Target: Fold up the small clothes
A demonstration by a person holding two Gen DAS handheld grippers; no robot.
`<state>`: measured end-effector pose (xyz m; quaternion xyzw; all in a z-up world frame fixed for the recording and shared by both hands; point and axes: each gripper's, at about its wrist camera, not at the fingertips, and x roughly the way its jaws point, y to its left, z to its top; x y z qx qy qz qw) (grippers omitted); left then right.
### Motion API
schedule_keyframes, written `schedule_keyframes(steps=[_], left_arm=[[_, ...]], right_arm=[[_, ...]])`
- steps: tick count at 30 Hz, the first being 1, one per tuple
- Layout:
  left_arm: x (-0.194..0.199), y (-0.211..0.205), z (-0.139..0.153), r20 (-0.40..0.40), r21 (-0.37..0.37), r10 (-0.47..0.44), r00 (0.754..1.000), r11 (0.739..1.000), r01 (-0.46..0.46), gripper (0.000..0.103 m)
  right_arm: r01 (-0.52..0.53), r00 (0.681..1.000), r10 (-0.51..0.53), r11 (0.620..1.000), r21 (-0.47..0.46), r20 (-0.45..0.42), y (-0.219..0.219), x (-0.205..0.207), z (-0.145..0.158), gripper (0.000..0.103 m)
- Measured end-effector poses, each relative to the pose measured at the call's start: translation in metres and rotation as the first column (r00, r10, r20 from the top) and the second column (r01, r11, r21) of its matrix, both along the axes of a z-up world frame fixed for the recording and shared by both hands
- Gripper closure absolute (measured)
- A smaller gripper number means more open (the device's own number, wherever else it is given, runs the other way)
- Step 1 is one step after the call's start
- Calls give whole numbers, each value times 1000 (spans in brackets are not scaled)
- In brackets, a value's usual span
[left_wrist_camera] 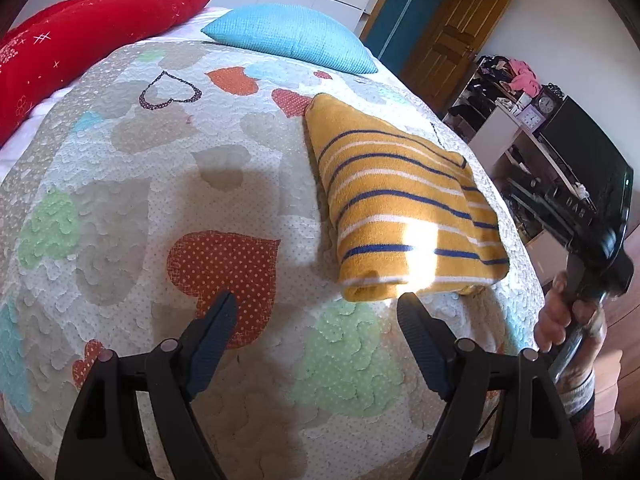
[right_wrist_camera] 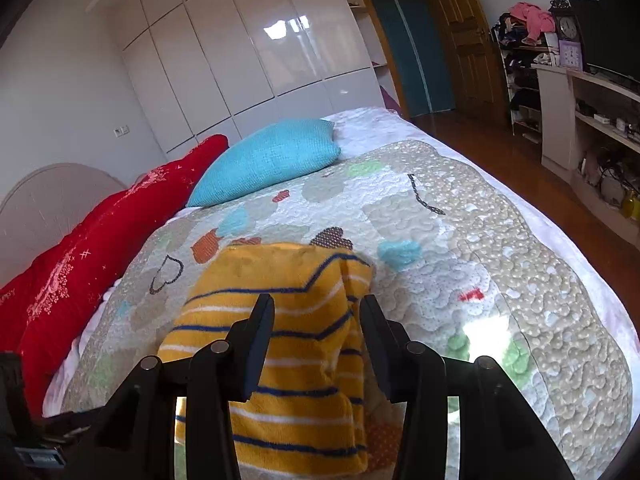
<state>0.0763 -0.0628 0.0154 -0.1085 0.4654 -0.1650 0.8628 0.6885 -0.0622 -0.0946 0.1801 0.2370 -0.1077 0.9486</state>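
Left wrist shows your left gripper [left_wrist_camera: 316, 308] spread over bare quilt [left_wrist_camera: 160, 184]; only right wrist shows your right gripper [right_wrist_camera: 317, 312] parted above the folded top [right_wrist_camera: 280, 312].

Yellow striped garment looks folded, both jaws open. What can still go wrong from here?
1. The right gripper hangs right over the folded garment; pulling away low could snag and undo the fold.
2. The garment lies near the quilt's right edge, so a nudge may slide it off.
3. The left gripper is close to the rolled end and may catch it.
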Motion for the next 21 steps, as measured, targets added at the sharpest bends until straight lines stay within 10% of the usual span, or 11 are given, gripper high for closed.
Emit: schedule_keyframes(steps=[8, 16, 21], left_arm=[[-4, 8, -18, -62, 8, 39, 997, 999, -39, 22], [11, 26, -3, -24, -9, 68, 997, 998, -69, 22], [50, 30, 10, 56, -124, 84, 995, 989, -77, 8]], right_arm=[[-129, 964, 158, 981, 144, -214, -13, 100, -58, 54], [-90, 992, 99, 988, 122, -73, -20, 45, -41, 30], [-91, 984, 118, 977, 193, -132, -43, 41, -48, 26]])
